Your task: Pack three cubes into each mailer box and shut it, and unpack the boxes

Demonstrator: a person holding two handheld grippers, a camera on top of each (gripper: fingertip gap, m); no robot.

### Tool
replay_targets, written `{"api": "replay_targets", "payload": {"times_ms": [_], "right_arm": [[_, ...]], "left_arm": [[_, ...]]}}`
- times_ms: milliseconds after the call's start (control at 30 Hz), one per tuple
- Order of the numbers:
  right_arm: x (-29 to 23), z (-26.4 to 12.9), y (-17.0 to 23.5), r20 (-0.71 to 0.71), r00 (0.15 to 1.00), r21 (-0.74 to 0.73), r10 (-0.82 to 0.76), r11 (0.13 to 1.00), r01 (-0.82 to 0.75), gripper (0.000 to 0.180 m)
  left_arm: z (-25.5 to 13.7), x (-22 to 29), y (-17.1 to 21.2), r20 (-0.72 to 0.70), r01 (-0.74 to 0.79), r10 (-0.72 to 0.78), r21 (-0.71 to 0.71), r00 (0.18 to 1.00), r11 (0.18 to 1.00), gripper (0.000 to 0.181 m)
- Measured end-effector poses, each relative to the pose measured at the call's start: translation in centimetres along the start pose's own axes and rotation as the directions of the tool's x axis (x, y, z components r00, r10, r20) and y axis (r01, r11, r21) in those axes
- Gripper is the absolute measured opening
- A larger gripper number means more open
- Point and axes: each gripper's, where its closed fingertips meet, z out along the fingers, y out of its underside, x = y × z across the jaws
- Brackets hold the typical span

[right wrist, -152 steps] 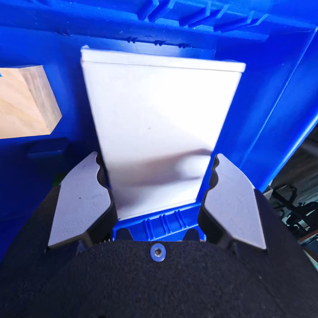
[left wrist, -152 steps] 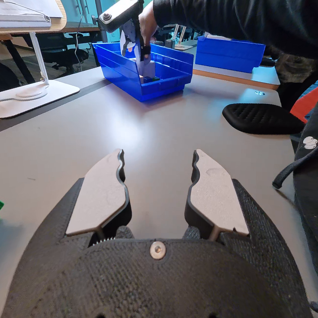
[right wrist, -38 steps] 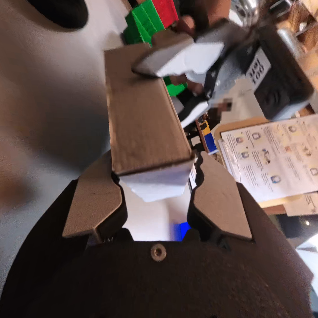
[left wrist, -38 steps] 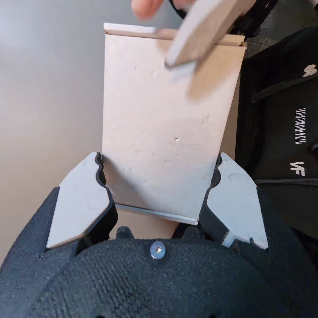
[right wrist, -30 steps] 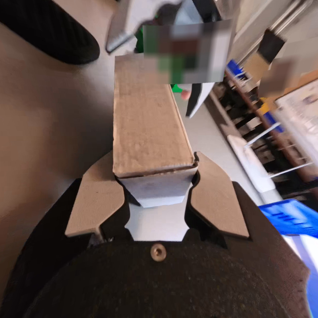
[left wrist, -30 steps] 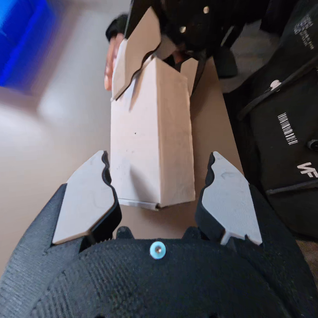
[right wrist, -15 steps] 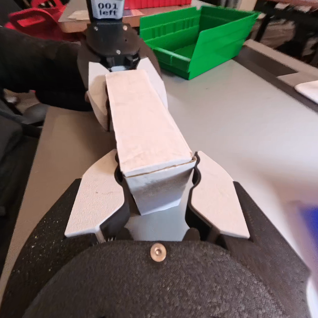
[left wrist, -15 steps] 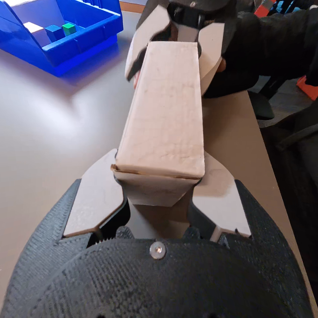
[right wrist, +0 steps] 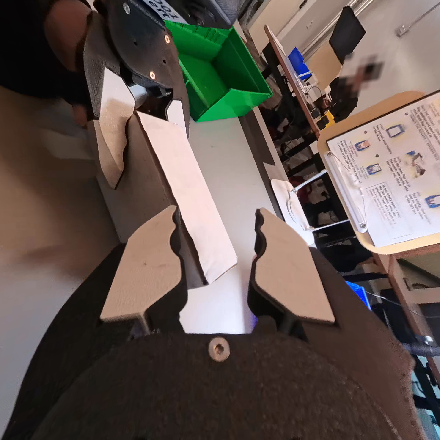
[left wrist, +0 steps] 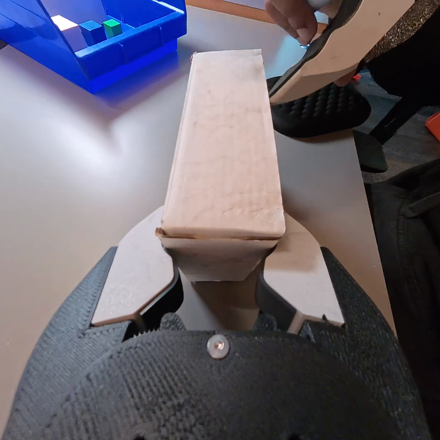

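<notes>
Left claw (left wrist: 220, 240) is clamped on the near end of a closed white mailer box (left wrist: 226, 152), holding it above the grey tabletop (left wrist: 71, 166). Right claw (right wrist: 216, 221) stands spread and empty at the box's far end. Farther off, a blue bin (left wrist: 133, 54) holds a blue cube (left wrist: 91, 34) and a green cube (left wrist: 112, 28).

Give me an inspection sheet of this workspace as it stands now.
Surface: grey table, mostly bare.
Job's things: white mailer box, shut, clamped at one end; blue cube and green cube in blue bin; green bin.
Clutter: black pad.
Grippers: left tool shut on box; right tool open, off the box.
Cables: nothing seen.
Surroundings: instruction board, desks behind.
</notes>
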Motion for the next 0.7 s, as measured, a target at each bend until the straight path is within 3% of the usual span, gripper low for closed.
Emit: {"api": "replay_targets", "payload": {"times_ms": [400, 567, 667, 700], "right_arm": [[-0.1, 1.2, -1.5, -0.094, 0.918, -0.123, -0.386, 0.919, 0.374, 0.043], [-0.6, 2.3, -1.3, -0.016, 0.906, -0.148, -0.423, 0.897, 0.416, 0.028], [-1.6, 2.9, -1.2, 0.053, 0.901, -0.138, -0.430, 0.891, 0.433, 0.003], [-1.6, 3.0, -1.0, 0.063, 0.890, -0.146, -0.451, 0.878, 0.455, 0.003]], "left_arm": [[-0.1, 0.3, -0.1, 0.005, 0.053, -0.053, -0.010, 0.999, 0.999, 0.073], [-0.2, 0.2, -0.1, 0.044, 0.024, -0.023, -0.018, 0.999, 1.000, 0.073], [-0.4, 0.1, -0.2, 0.073, -0.035, 0.037, -0.021, 0.997, 0.999, 0.073], [-0.4, 0.0, -0.2, 0.089, -0.053, 0.055, -0.028, 0.994, 0.998, 0.073]]}}
